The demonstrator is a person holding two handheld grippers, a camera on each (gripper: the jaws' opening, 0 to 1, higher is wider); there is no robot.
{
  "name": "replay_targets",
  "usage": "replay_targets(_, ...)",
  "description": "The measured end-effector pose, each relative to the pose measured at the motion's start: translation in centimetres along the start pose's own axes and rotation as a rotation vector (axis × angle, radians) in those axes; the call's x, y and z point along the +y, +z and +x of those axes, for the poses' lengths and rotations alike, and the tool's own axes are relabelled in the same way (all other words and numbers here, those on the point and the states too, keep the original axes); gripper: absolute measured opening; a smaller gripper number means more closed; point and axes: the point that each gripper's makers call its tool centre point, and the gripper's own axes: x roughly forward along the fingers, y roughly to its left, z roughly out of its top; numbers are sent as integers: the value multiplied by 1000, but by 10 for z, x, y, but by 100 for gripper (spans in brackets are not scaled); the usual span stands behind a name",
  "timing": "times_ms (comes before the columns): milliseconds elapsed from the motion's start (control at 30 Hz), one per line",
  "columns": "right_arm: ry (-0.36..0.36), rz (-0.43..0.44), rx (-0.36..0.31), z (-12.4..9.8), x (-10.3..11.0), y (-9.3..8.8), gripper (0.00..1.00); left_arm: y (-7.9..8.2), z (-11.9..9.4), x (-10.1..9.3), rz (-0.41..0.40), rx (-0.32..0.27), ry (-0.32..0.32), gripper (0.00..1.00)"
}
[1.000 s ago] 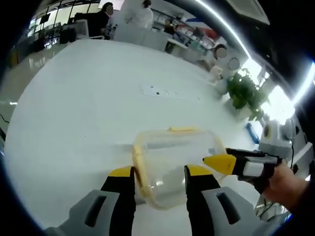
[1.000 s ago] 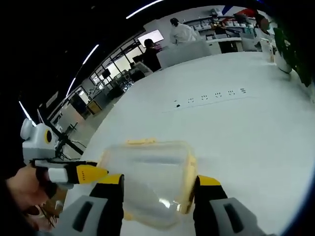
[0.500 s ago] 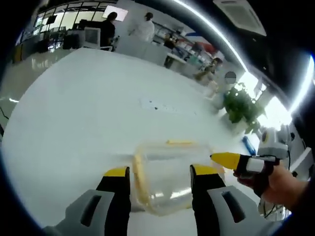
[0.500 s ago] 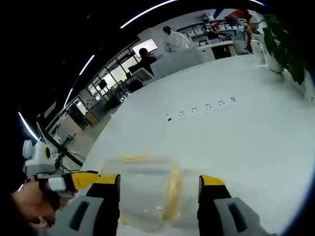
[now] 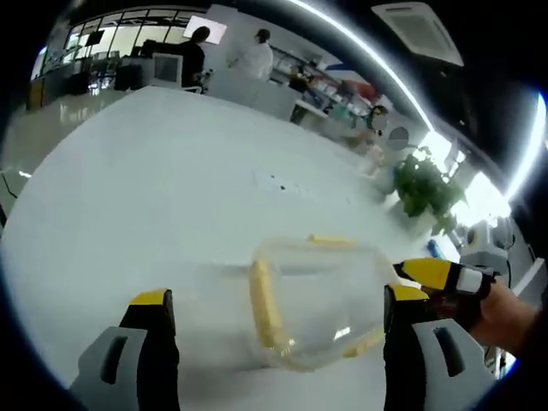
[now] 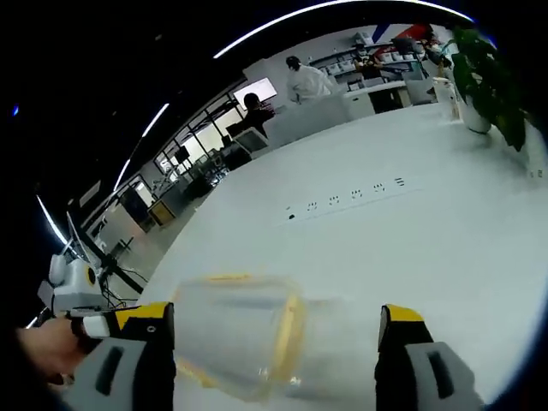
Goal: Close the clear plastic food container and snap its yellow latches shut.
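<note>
The clear plastic food container rests on the white table, with one yellow latch on its left end and another on its far side. My left gripper stands wide open, a jaw on either side of the box and both clear of it. From the right comes my right gripper's yellow tip, close to the box's right end. In the right gripper view the container lies between the spread jaws of my open right gripper. My left gripper shows at the left edge.
A row of sockets is set into the white table beyond the box. A potted plant stands at the table's far side. People stand at desks well behind. A hand holds the right gripper.
Both grippers' jaws have spread much wider around the container. Both views have shifted slightly; the box stays on the table.
</note>
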Motion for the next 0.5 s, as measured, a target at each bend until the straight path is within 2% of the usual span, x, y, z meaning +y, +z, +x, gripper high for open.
replay_targets(67, -3, 0, 2, -3, 2, -1, 100, 2, -4, -2, 3, -2, -1, 100)
replay_targets(133, -1, 4, 13, -8, 5, -2, 100, 7, -14, -6, 72, -13, 5, 100)
replay_targets(200, 3, 5, 4, -17, 10, 0, 100, 10, -24, -9, 85, -24, 4, 100)
replay_targets(400, -8, -35, -13, -51, 19, 2, 100, 12, -54, -11, 123, -26, 8, 100)
replay_targets(500, -30, -41, -26, -73, 20, 2, 100, 10, -73, -18, 171, -22, 6, 100)
